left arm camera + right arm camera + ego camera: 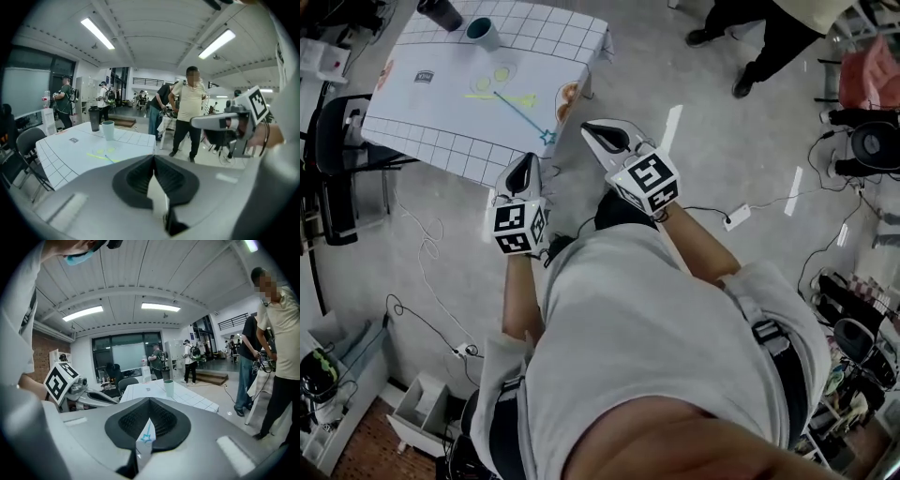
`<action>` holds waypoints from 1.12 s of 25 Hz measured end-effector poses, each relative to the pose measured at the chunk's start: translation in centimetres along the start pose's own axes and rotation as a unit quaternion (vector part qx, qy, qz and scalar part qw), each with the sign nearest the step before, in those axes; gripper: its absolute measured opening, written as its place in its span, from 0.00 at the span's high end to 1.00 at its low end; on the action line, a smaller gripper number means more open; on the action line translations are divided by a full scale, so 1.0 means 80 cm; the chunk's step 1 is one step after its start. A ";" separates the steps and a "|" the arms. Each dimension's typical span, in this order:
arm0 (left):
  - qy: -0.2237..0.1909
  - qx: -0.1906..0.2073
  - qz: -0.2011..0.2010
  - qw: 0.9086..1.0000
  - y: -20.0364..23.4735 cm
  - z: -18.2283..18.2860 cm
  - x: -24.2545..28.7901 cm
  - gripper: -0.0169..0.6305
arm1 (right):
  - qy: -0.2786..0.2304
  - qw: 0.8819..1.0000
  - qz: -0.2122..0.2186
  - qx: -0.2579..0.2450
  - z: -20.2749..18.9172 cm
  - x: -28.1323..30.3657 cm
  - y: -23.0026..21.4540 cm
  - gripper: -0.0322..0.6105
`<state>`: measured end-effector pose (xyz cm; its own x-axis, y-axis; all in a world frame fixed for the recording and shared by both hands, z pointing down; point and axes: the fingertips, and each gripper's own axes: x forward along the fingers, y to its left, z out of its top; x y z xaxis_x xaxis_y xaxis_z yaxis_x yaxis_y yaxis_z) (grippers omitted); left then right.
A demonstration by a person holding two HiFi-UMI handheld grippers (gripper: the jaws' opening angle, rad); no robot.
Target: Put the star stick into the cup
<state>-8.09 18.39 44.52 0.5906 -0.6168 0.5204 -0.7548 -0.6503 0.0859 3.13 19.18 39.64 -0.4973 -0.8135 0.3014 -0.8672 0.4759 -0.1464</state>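
Left gripper (523,171) and right gripper (600,133) both pressed together, empty, short of the surface (431,117). Star stick (520,113) lies flat there, star at near edge, well apart from cup (483,33).

Tablecloth (441,108) matt cloth; floor (712,122) smooth, slightly glossy; left hand-held gripper (153,157) matt plastic.
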 end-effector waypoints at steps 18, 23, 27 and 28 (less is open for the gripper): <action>0.077 0.080 -0.001 0.994 0.021 0.051 0.125 0.97 | 0.036 0.997 0.043 0.045 -0.005 0.063 -0.149 0.95; 0.104 0.112 -0.037 0.987 0.052 0.045 0.151 0.97 | 0.059 0.995 0.041 0.075 -0.002 0.095 -0.152 0.95; 0.134 0.173 -0.071 0.973 0.069 0.035 0.180 0.97 | 0.093 0.993 0.043 0.063 -0.013 0.128 -0.152 0.95; 0.144 0.194 -0.084 0.967 0.073 0.031 0.186 0.97 | 0.101 0.992 0.044 0.060 -0.016 0.136 -0.152 0.95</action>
<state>-3.01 4.33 50.67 0.5484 -0.3758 0.7470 -0.4583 -0.8823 -0.1074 8.28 4.93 45.91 -0.5669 -0.6812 0.4633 -0.8233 0.4888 -0.2887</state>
